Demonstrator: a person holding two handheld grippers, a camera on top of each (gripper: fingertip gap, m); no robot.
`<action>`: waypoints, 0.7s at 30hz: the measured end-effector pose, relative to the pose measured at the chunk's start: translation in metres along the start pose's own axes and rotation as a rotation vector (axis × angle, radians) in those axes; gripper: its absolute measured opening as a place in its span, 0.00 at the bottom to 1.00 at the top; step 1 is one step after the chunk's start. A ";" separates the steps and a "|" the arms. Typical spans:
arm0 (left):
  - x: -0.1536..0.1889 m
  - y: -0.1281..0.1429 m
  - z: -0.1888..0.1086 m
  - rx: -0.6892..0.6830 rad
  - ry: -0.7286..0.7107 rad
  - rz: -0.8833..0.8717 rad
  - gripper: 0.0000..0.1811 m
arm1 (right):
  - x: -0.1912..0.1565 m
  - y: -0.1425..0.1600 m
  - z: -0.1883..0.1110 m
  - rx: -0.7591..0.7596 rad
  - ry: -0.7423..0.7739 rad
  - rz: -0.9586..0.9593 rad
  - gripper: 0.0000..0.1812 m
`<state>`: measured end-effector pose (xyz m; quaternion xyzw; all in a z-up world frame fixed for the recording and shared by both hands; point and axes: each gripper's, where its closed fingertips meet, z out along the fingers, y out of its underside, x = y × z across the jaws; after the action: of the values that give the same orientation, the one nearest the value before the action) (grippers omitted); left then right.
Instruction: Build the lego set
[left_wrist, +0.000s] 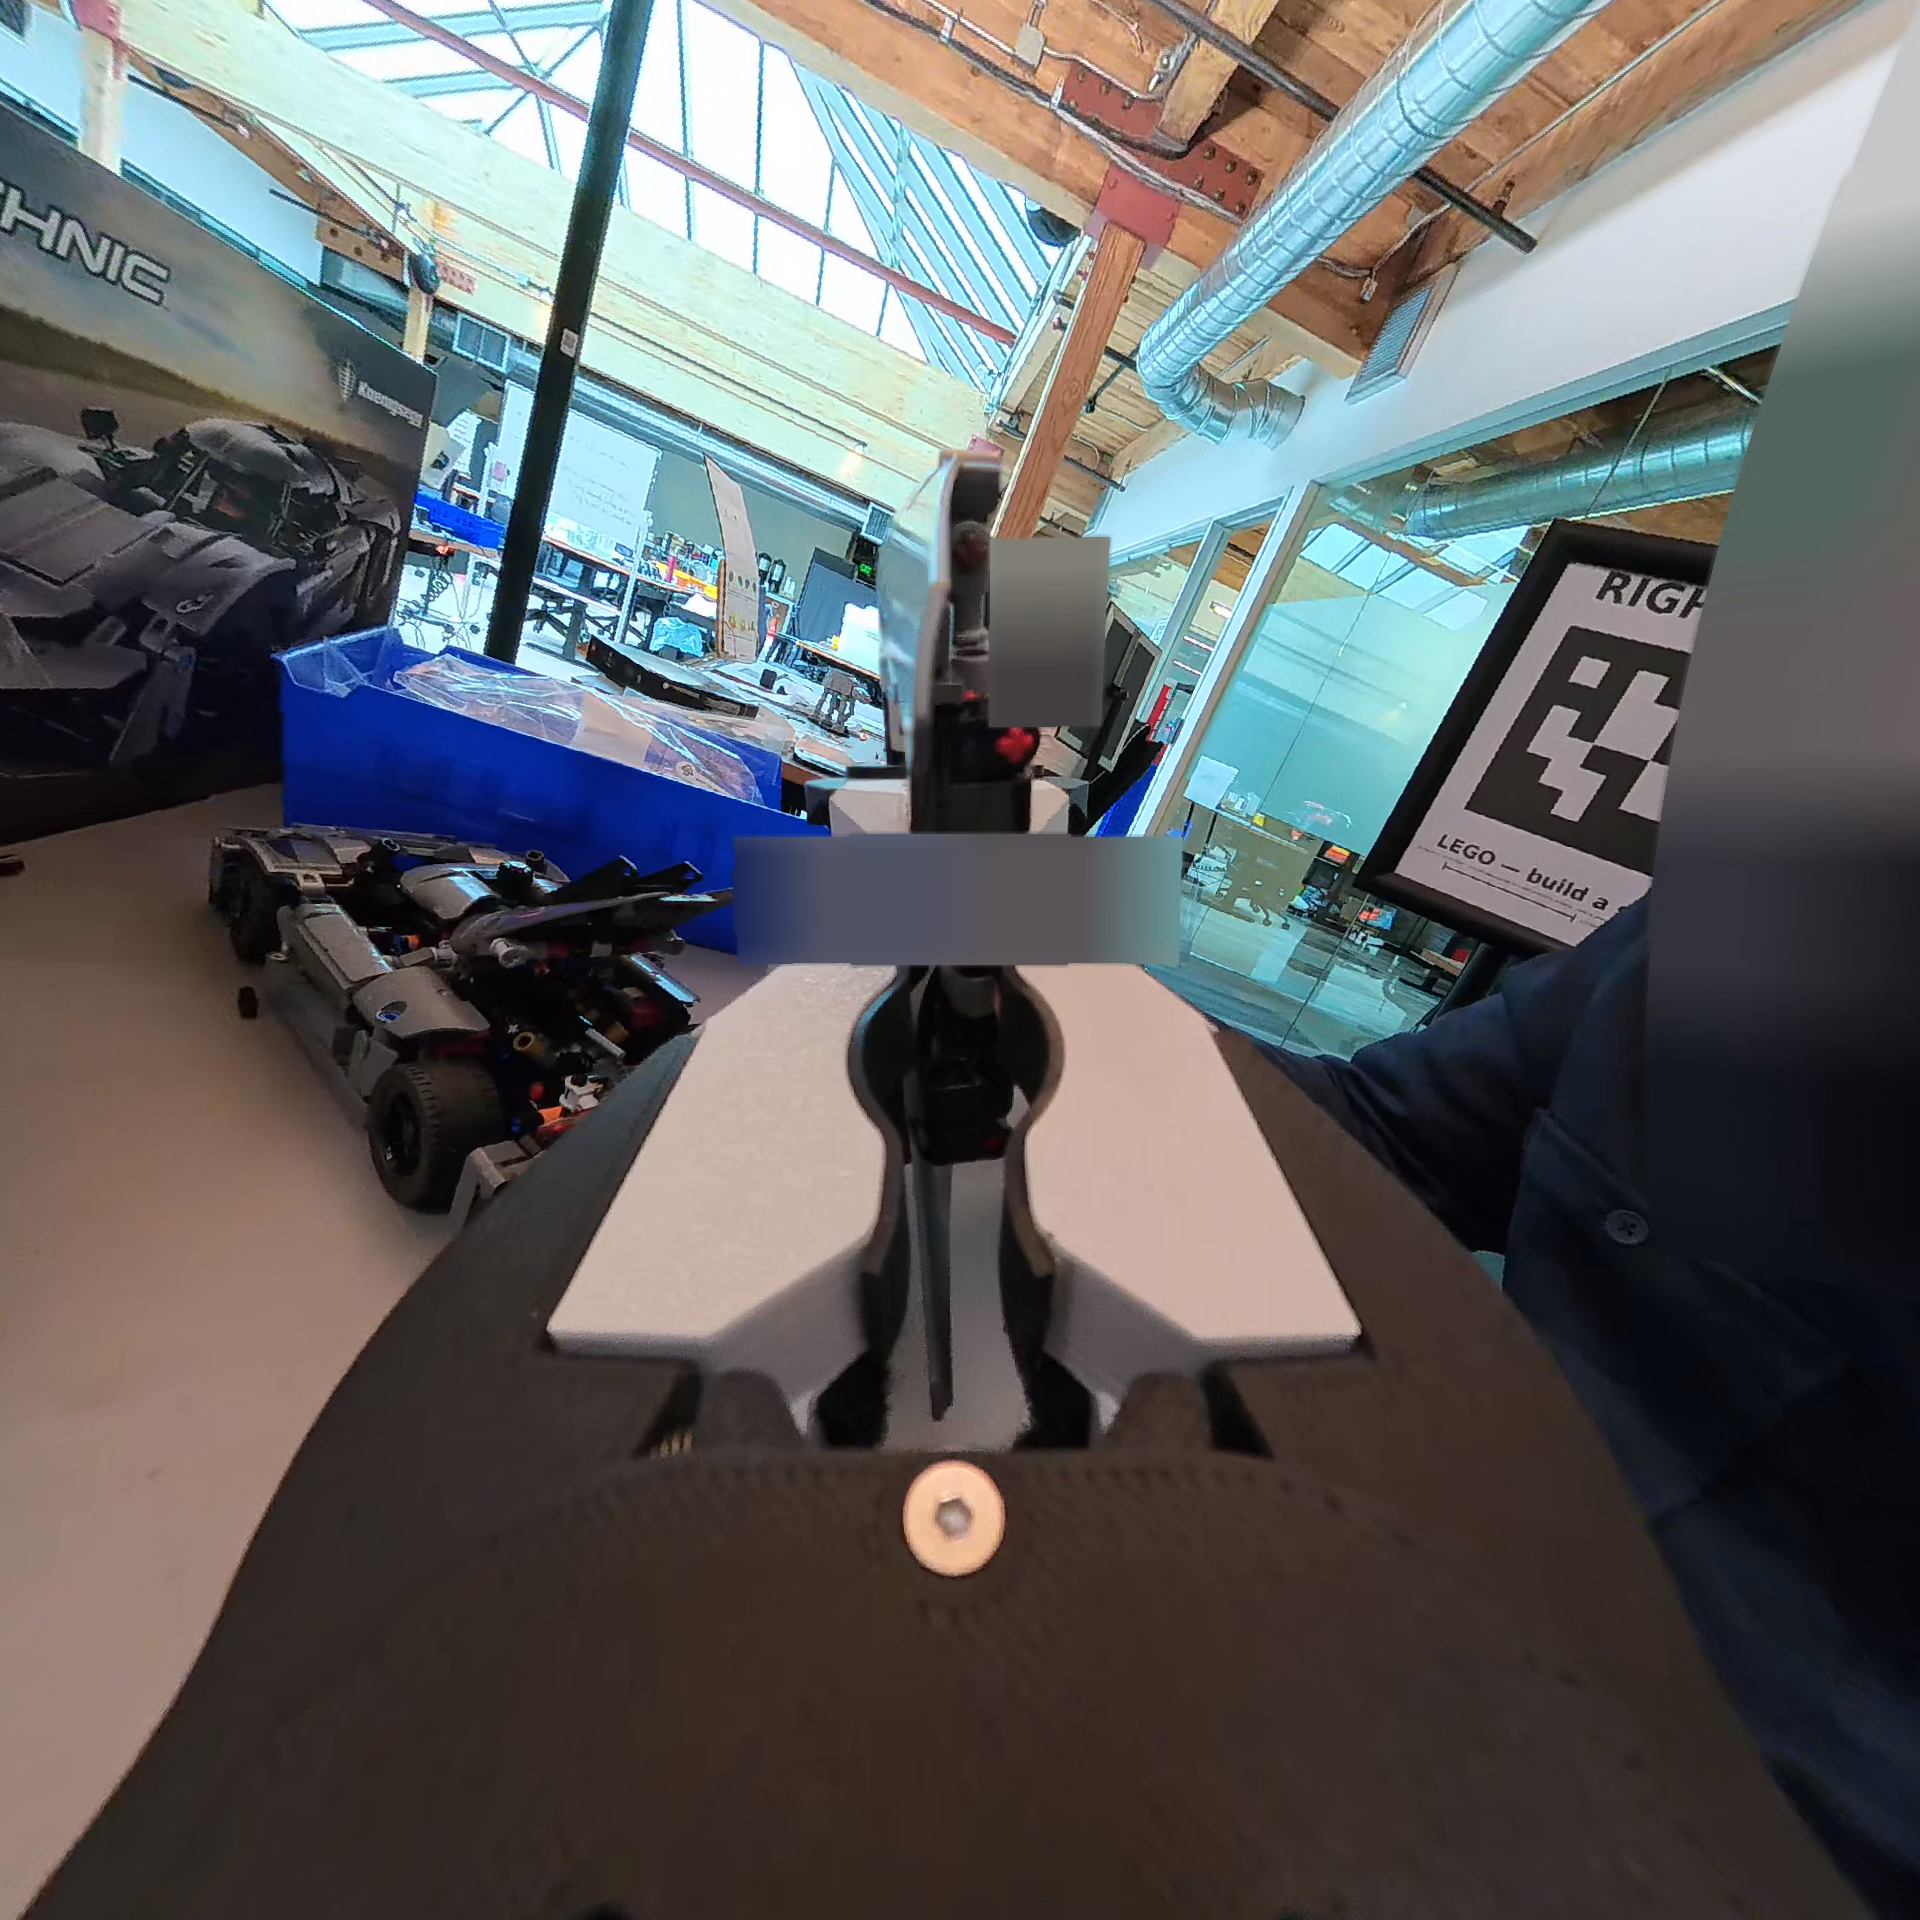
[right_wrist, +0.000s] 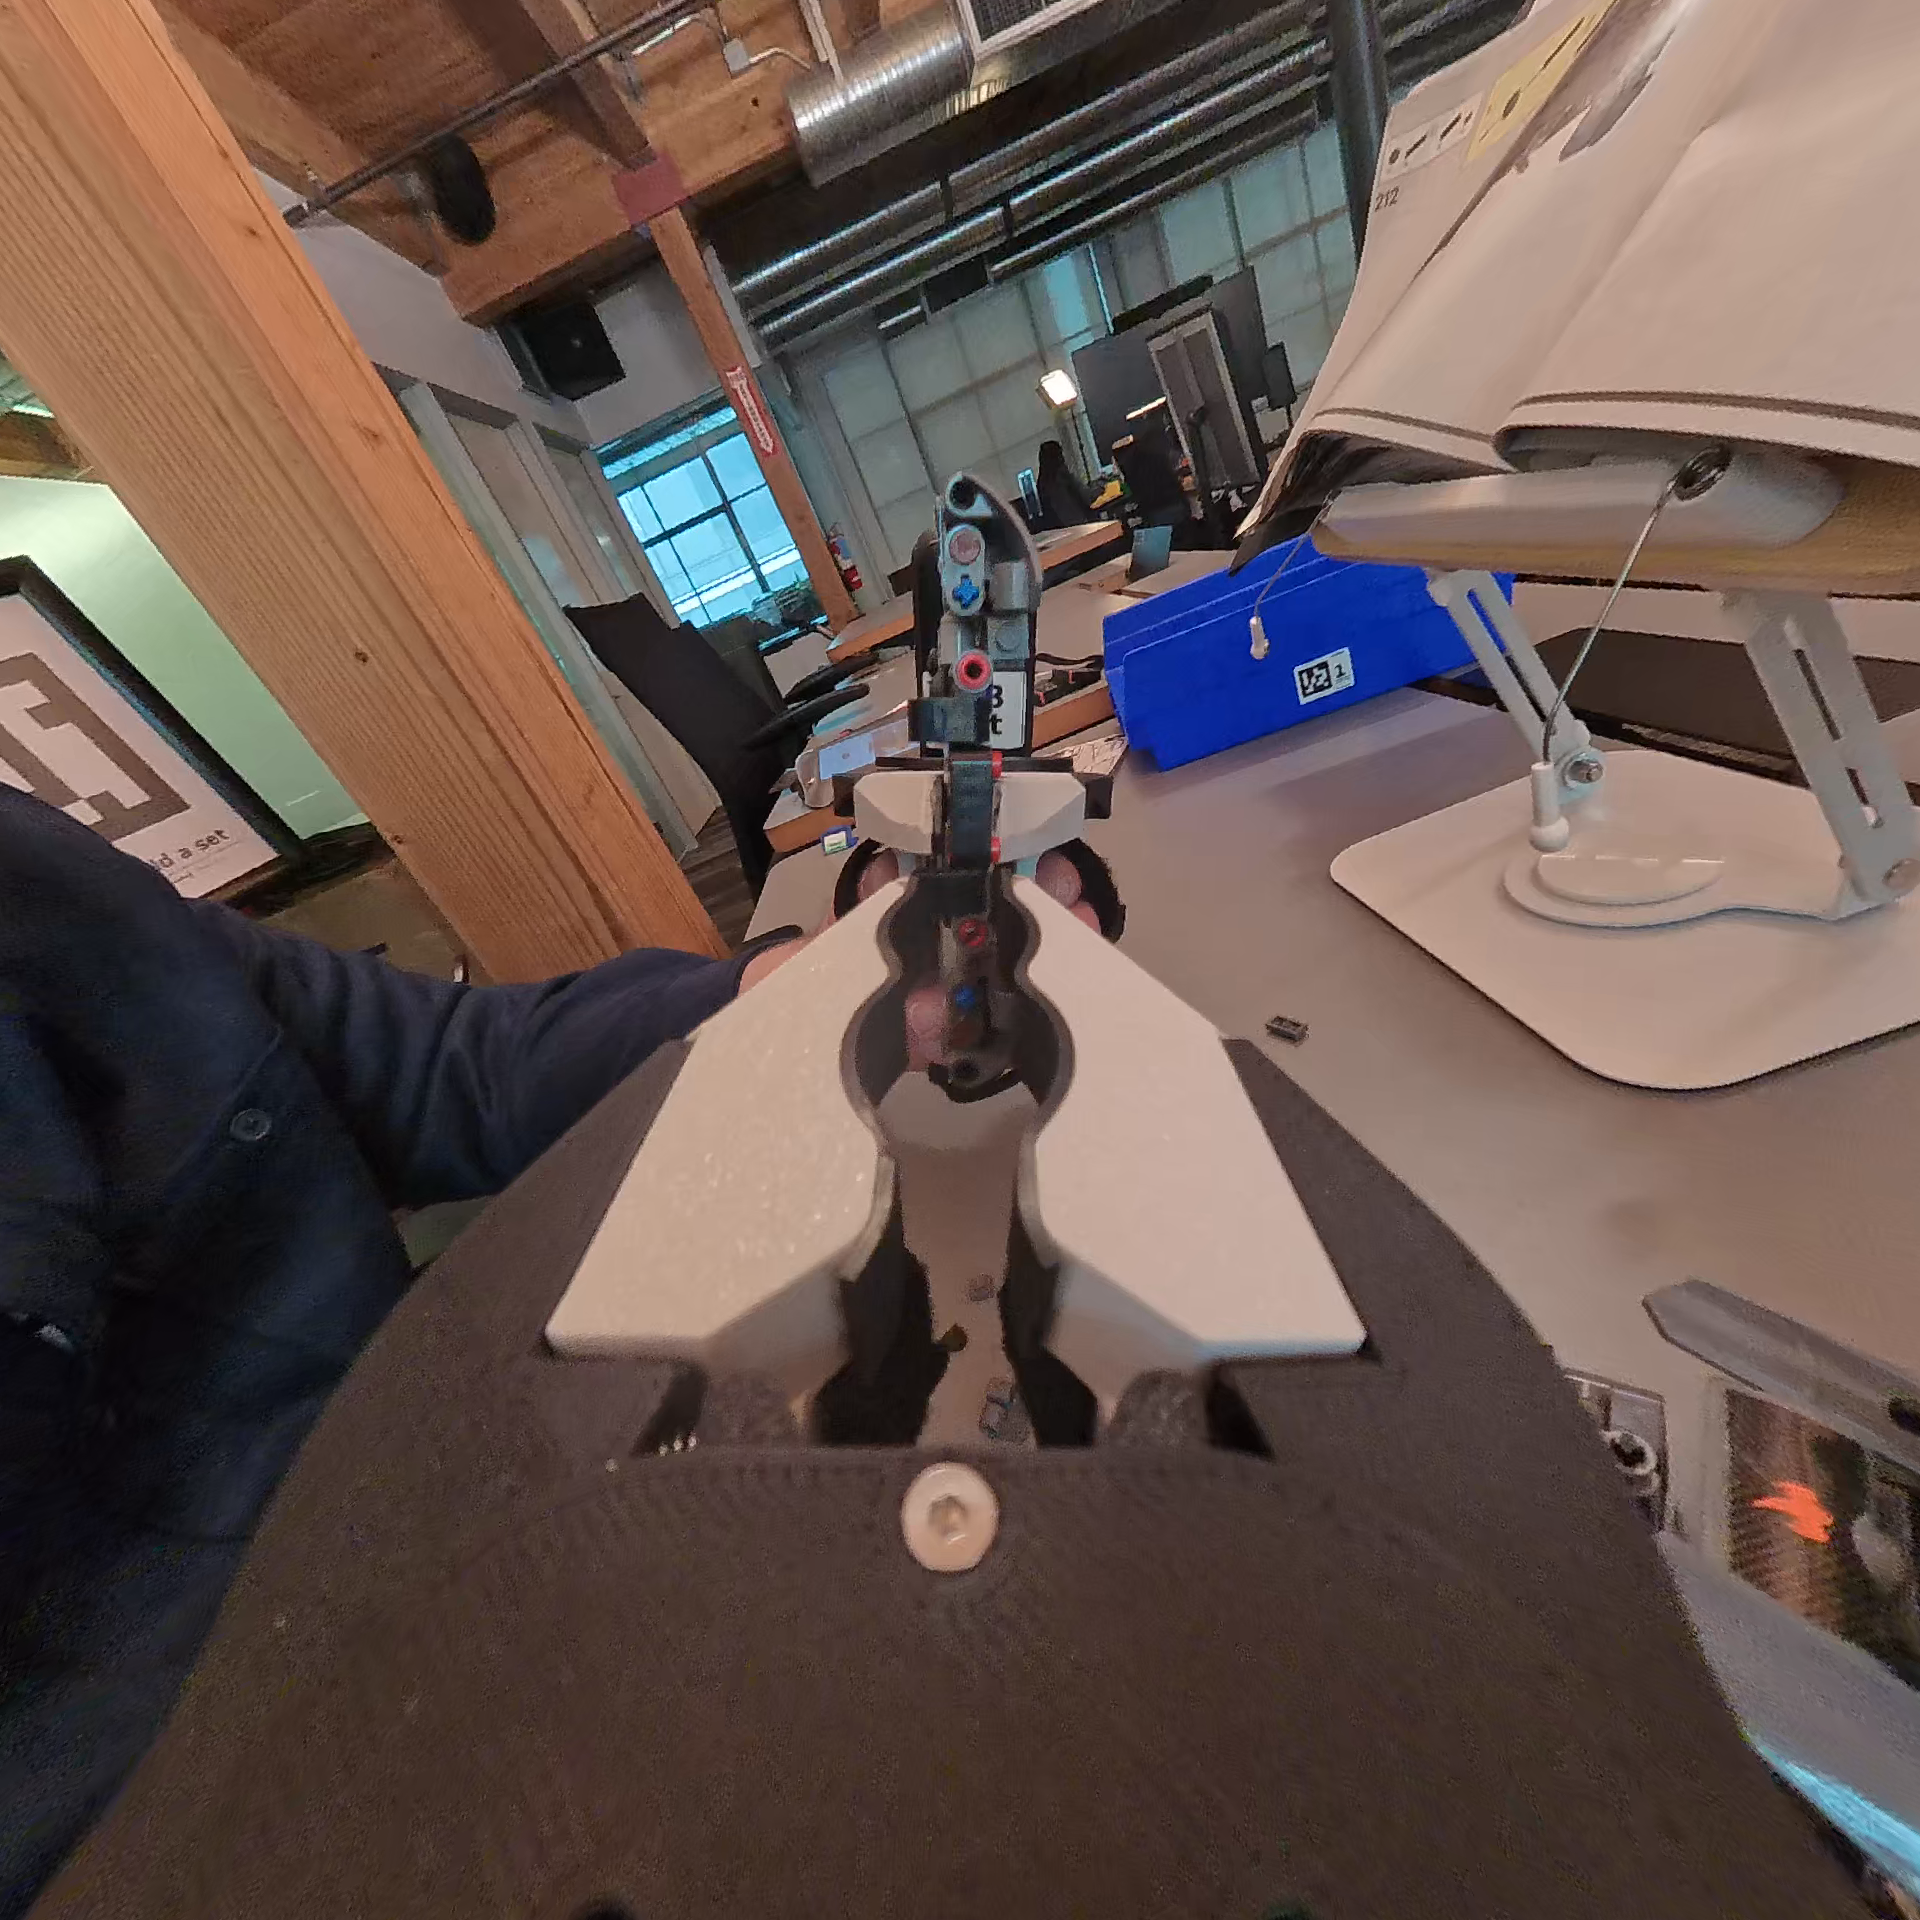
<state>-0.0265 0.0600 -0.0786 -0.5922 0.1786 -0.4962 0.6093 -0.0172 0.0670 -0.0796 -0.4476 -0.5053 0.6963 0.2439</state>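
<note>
Writing shows on several things around me, none of which I will read out: the printed set box (left_wrist: 197, 540) standing at the back left, a framed marker board (left_wrist: 1558, 748) on my right, and a small tag on the blue bin (right_wrist: 1278, 665) across the table.

My left gripper (left_wrist: 951, 1039) has its fingers drawn close on a slim grey-and-black lego sub-assembly (left_wrist: 951, 665) with red pins, held upright off the table. My right gripper (right_wrist: 961, 997) faces it and pinches the same piece from the other end.

The half-built car (left_wrist: 436, 997) sits on the grey table (left_wrist: 125, 1247) to my left, just in front of another blue bin (left_wrist: 499, 769). The open instruction book (right_wrist: 1621, 260) rests on a white stand (right_wrist: 1621, 914) to my right, with bare table between.
</note>
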 end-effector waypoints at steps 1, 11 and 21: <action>0.000 0.000 0.000 0.002 0.002 -0.002 0.03 | -0.001 0.001 0.001 -0.004 -0.006 0.003 0.06; 0.000 -0.001 0.000 0.010 -0.007 0.000 0.04 | 0.000 0.009 0.003 -0.059 -0.005 0.007 0.09; 0.001 -0.004 0.002 0.047 -0.012 -0.002 0.03 | 0.001 0.015 0.008 -0.069 0.010 -0.006 0.07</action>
<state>-0.0257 0.0610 -0.0738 -0.5809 0.1625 -0.4973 0.6235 -0.0232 0.0582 -0.0934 -0.4577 -0.5290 0.6756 0.2327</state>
